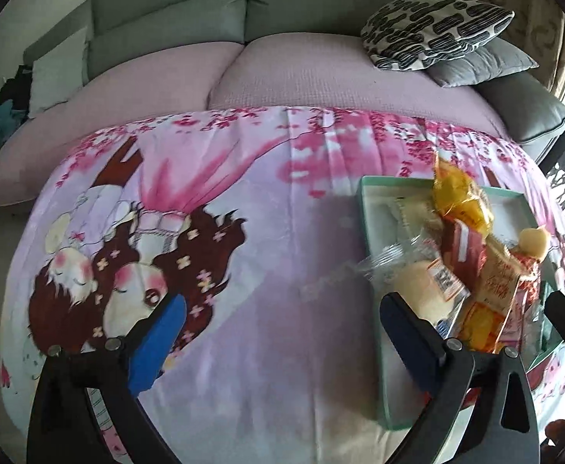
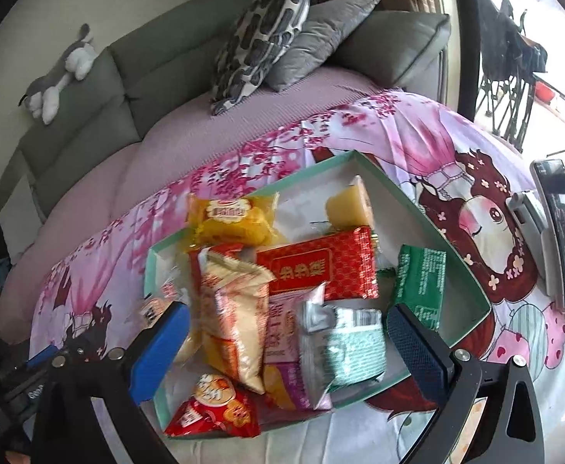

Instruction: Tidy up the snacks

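A shallow mint-green box (image 2: 460, 263) lies on a pink cartoon-print blanket (image 1: 267, 201) and holds several wrapped snacks: a yellow pack (image 2: 232, 220), a red pack (image 2: 321, 266), a cream-orange bag (image 2: 236, 321), a green pack (image 2: 421, 282), a pale green-silver pack (image 2: 344, 344) and a red bag (image 2: 213, 410) at the near rim. My right gripper (image 2: 286, 344) is open and empty, just above the box's near end. My left gripper (image 1: 278, 340) is open and empty over the blanket, left of the box (image 1: 367, 228).
A phone on a stand (image 2: 560, 232) stands on the blanket right of the box. Behind the blanket is a grey-green sofa (image 1: 244, 11) with a patterned cushion (image 1: 433, 27) and a grey cushion (image 2: 321, 34). A plush toy (image 2: 62, 73) lies on the sofa back.
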The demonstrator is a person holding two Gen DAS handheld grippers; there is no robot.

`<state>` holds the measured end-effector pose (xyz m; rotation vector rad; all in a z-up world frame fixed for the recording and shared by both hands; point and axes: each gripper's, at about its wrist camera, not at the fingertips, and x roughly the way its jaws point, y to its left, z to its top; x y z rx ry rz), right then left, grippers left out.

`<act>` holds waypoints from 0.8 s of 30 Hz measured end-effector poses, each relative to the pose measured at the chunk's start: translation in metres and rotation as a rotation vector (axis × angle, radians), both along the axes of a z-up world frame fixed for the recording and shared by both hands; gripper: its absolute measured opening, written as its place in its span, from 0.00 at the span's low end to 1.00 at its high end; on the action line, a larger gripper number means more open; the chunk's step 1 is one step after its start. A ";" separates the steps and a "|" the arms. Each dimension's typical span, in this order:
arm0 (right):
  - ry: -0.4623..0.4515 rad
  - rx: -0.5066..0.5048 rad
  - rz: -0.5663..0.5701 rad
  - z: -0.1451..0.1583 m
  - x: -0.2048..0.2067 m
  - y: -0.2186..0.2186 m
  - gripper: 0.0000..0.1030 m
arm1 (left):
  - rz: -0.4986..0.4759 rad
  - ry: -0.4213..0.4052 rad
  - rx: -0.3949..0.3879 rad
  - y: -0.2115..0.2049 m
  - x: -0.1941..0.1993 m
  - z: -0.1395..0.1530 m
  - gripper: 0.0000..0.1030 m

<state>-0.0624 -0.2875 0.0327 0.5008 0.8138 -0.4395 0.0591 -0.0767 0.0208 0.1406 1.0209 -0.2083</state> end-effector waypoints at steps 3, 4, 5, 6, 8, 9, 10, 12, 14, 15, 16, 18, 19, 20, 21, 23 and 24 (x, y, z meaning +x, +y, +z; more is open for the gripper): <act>0.007 -0.024 0.038 0.001 -0.001 0.016 1.00 | 0.019 -0.024 0.039 0.005 -0.009 0.003 0.97; 0.012 -0.031 0.051 0.001 -0.002 0.021 1.00 | 0.023 -0.037 0.057 0.006 -0.013 0.003 0.97; 0.016 -0.035 0.059 0.000 -0.003 0.024 1.00 | 0.024 -0.045 0.067 0.008 -0.017 0.003 0.97; 0.024 -0.044 0.075 0.000 -0.005 0.031 1.00 | 0.024 -0.044 0.071 0.010 -0.019 0.002 0.97; 0.034 -0.060 0.100 -0.001 -0.007 0.041 1.00 | 0.029 -0.031 0.077 0.015 -0.025 0.000 0.97; 0.038 -0.066 0.109 -0.001 -0.008 0.045 1.00 | 0.035 -0.021 0.084 0.017 -0.028 -0.002 0.97; 0.041 -0.076 0.123 -0.002 -0.010 0.050 1.00 | 0.037 -0.015 0.089 0.019 -0.031 -0.004 0.97; 0.048 -0.086 0.139 -0.003 -0.014 0.057 1.00 | 0.042 -0.006 0.095 0.025 -0.036 -0.007 0.97; 0.054 -0.091 0.150 -0.005 -0.018 0.063 1.00 | 0.053 0.002 0.099 0.032 -0.043 -0.010 0.97; 0.060 -0.095 0.155 -0.007 -0.020 0.067 1.00 | 0.057 0.008 0.100 0.035 -0.046 -0.012 0.97; 0.066 -0.100 0.158 -0.008 -0.022 0.069 1.00 | 0.057 0.012 0.101 0.038 -0.048 -0.013 0.97; 0.074 -0.107 0.163 -0.010 -0.025 0.073 1.00 | 0.064 0.030 0.106 0.044 -0.054 -0.017 0.97; 0.081 -0.109 0.166 -0.013 -0.027 0.075 1.00 | 0.066 0.041 0.109 0.047 -0.055 -0.020 0.97; 0.087 -0.108 0.169 -0.015 -0.029 0.076 1.00 | 0.068 0.051 0.109 0.049 -0.057 -0.022 0.97; 0.094 -0.107 0.172 -0.017 -0.029 0.077 1.00 | 0.071 0.058 0.111 0.051 -0.057 -0.023 0.97; 0.100 -0.107 0.174 -0.019 -0.030 0.078 1.00 | 0.079 0.067 0.108 0.053 -0.056 -0.024 0.97; 0.102 -0.108 0.175 -0.020 -0.030 0.077 1.00 | 0.082 0.069 0.106 0.054 -0.056 -0.024 0.97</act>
